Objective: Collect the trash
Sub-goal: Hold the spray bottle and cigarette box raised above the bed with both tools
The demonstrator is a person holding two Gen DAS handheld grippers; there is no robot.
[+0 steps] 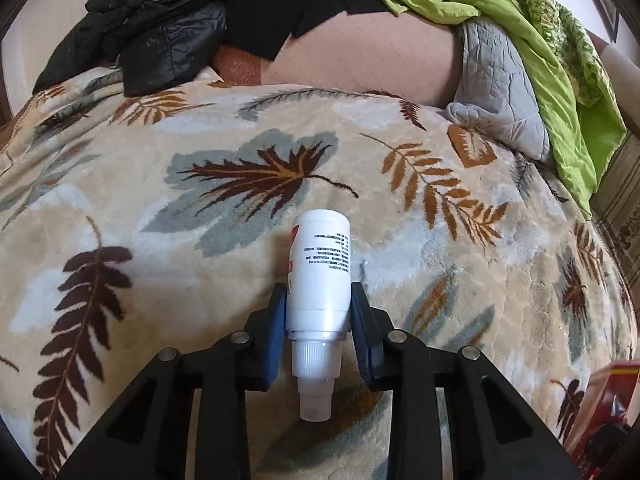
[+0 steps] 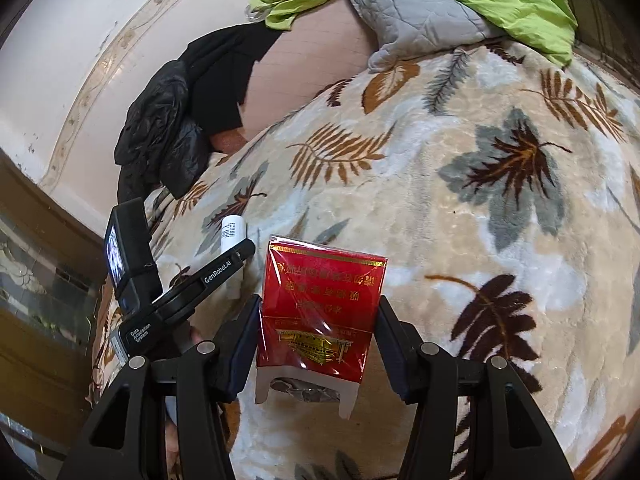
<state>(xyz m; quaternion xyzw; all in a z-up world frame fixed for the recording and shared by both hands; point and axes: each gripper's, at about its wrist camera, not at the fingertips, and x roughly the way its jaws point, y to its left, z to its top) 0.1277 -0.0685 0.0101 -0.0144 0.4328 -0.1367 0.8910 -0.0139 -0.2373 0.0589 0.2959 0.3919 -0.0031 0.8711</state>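
A white spray bottle (image 1: 318, 272) lies on the leaf-patterned blanket (image 1: 200, 128), nozzle toward the camera. My left gripper (image 1: 318, 296) has its blue pads pressed against both sides of the bottle's body. In the right wrist view the same bottle (image 2: 232, 232) pokes out past the left gripper (image 2: 244, 252). My right gripper (image 2: 320, 304) is shut on a red cigarette pack (image 2: 320, 304) in clear wrap, held upright just above the blanket (image 2: 480, 220). The pack's edge (image 1: 600, 404) shows at the lower right of the left wrist view.
A black jacket (image 1: 152, 28) and dark clothes lie at the far left of the bed. A green quilt (image 1: 520, 20) and a grey quilted pad (image 1: 496, 92) are heaped at the far right. A wall (image 2: 60, 60) and wooden frame (image 2: 48, 220) border the bed's left side.
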